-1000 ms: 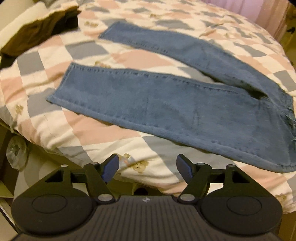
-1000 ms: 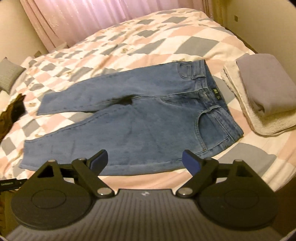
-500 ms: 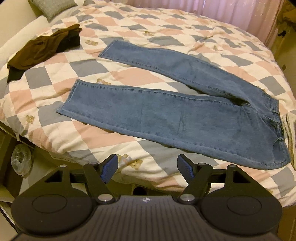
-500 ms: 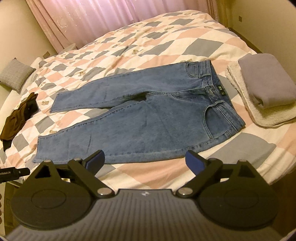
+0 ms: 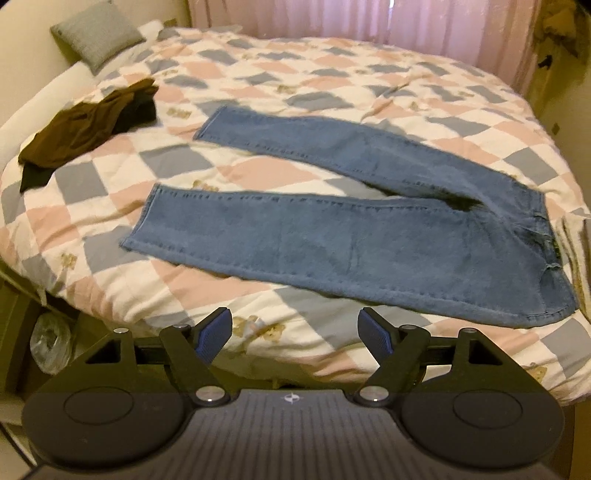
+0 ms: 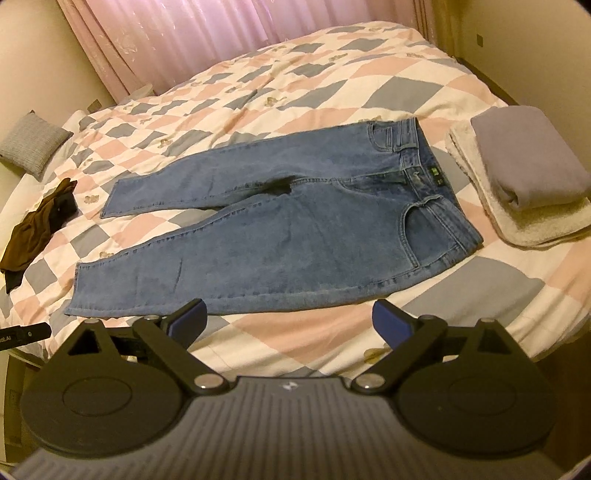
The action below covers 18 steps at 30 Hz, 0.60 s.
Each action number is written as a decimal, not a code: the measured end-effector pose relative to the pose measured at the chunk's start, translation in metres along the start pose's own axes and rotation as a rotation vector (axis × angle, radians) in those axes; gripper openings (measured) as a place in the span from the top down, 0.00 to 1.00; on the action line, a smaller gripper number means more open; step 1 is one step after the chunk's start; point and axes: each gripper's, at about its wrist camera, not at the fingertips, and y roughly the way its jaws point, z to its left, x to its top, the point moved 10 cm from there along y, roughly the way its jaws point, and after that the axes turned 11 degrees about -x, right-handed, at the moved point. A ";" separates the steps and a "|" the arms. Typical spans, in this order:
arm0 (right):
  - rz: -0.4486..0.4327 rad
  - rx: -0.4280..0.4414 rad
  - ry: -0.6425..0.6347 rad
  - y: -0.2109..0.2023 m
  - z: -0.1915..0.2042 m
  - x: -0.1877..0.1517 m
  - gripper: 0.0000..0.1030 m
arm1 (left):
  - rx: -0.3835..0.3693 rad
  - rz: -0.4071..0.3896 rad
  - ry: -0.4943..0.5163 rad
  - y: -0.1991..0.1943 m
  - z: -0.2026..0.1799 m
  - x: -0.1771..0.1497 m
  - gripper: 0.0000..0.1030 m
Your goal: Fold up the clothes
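Denim jeans [image 6: 295,229] are laid flat on the bed [image 6: 332,85], legs spread. Left claw [image 5: 295,330] is opening, right claw [image 6: 290,319] held wide; nothing is gripped by either.

The left gripper [image 5: 295,334] hangs above the near edge of a bed, its blue-padded jaws opening with nothing between them. Ahead of it a pair of blue jeans [image 5: 351,236] lies flat on a checked quilt [image 5: 258,74] of pink, grey and white patches, legs spread apart toward the tool's left, waist to its right. Far ahead to the left lies a crumpled brown garment [image 5: 85,129], and beyond that a grey cushion [image 5: 96,37]. Pink curtains [image 5: 369,22] hang behind the bed.
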 end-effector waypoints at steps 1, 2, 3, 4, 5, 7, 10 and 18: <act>-0.003 -0.005 -0.001 -0.001 -0.001 0.001 0.07 | -0.004 -0.005 0.011 -0.002 -0.003 0.000 0.24; -0.006 -0.010 -0.002 -0.001 -0.002 0.001 0.07 | -0.004 -0.008 0.021 -0.003 -0.005 0.000 0.24; -0.008 -0.016 -0.002 -0.002 -0.004 0.002 0.07 | -0.004 -0.010 0.028 -0.004 -0.008 0.001 0.24; -0.009 -0.022 0.001 -0.003 -0.006 0.002 0.07 | -0.008 -0.012 0.036 -0.005 -0.011 0.001 0.24; -0.009 -0.028 0.005 -0.003 -0.009 0.002 0.07 | -0.015 -0.014 0.045 -0.006 -0.015 0.000 0.23; -0.008 -0.042 0.015 -0.004 -0.015 0.002 0.06 | -0.029 -0.018 0.063 -0.007 -0.022 0.000 0.23; -0.008 -0.061 0.037 -0.005 -0.025 0.001 0.06 | -0.052 -0.015 0.092 -0.007 -0.036 -0.003 0.22; 0.000 -0.099 0.071 -0.007 -0.045 -0.004 0.06 | -0.099 0.008 0.155 0.001 -0.068 -0.006 0.21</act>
